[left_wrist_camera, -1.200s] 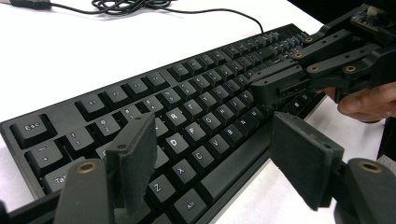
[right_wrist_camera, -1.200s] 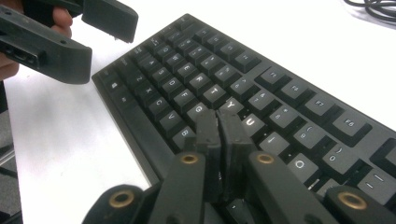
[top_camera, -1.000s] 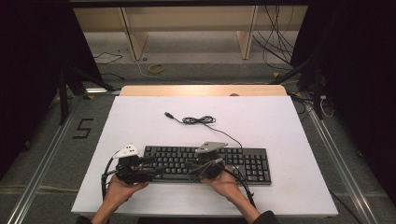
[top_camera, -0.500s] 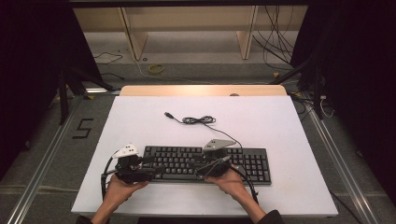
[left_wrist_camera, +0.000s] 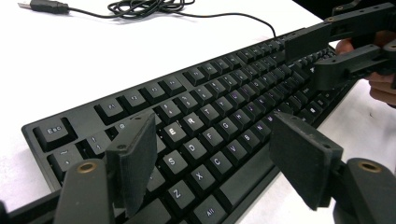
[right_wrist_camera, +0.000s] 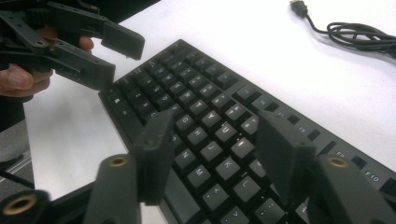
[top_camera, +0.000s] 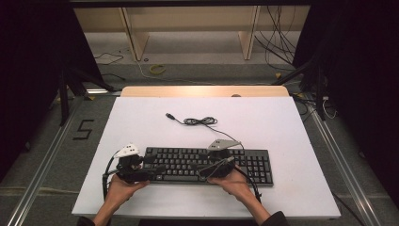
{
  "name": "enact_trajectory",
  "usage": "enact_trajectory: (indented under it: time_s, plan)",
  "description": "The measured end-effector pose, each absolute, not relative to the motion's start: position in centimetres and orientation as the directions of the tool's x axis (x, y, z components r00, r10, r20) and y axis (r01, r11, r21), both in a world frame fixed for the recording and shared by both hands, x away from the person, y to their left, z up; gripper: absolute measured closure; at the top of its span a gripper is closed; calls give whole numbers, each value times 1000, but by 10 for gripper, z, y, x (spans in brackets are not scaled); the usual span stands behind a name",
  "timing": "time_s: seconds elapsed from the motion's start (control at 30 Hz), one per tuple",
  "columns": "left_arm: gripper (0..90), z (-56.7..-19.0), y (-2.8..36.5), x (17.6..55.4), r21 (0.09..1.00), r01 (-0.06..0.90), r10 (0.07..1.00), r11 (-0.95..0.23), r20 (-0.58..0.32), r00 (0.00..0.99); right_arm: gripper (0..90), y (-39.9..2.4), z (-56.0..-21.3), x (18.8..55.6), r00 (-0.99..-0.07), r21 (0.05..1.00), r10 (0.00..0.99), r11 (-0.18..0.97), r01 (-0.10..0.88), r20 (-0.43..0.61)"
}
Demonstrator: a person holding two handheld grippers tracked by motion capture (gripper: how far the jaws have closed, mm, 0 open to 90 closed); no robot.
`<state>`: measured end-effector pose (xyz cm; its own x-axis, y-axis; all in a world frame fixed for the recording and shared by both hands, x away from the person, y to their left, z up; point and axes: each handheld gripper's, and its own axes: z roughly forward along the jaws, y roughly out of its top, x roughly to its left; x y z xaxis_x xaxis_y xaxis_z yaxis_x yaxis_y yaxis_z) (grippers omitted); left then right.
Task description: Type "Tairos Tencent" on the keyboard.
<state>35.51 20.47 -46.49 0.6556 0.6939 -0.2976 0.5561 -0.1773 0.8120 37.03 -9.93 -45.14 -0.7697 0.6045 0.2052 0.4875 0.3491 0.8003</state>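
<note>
A black keyboard point(top_camera: 254, 165) lies along the near edge of the white table point(top_camera: 282, 127). Its thin cable point(top_camera: 200, 121) coils behind it and ends in a USB plug point(top_camera: 170, 115). My left gripper point(top_camera: 157, 165) is at the keyboard's left end, open, with its pads point(left_wrist_camera: 135, 149) above the letter keys point(left_wrist_camera: 219, 116). My right gripper point(top_camera: 203, 162) hovers over the middle of the keyboard point(right_wrist_camera: 210, 116), pointing left. Its jaws have just been opening, and nothing is between its pads point(right_wrist_camera: 159, 149). The two grippers face each other: the right gripper point(left_wrist_camera: 306, 60) and the left gripper point(right_wrist_camera: 120, 60) each show in the other's view.
A light wooden board point(top_camera: 202, 91) borders the table's far edge. Beyond it are wooden frame legs point(top_camera: 247, 35) and loose cables point(top_camera: 282, 28) on the floor. A metal rail point(top_camera: 42, 174) runs along the table's left side.
The right gripper has shifted a little to the right along the keyboard and its jaws stand wider apart. The left gripper and the keyboard have kept still.
</note>
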Motion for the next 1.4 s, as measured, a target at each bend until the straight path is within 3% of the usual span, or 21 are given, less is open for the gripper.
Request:
enact_trajectory:
  time_s: [0.53,1.4]
  plan:
    - [385,-467,181,373,808,546,688,-221,-268,674,398,-109,-445,374,-751,812,626,315,490,210]
    - [781,-472,154,388,757,549,684,-354,-191,704,350,-111,-442,376,-747,820,634,308,482,201]
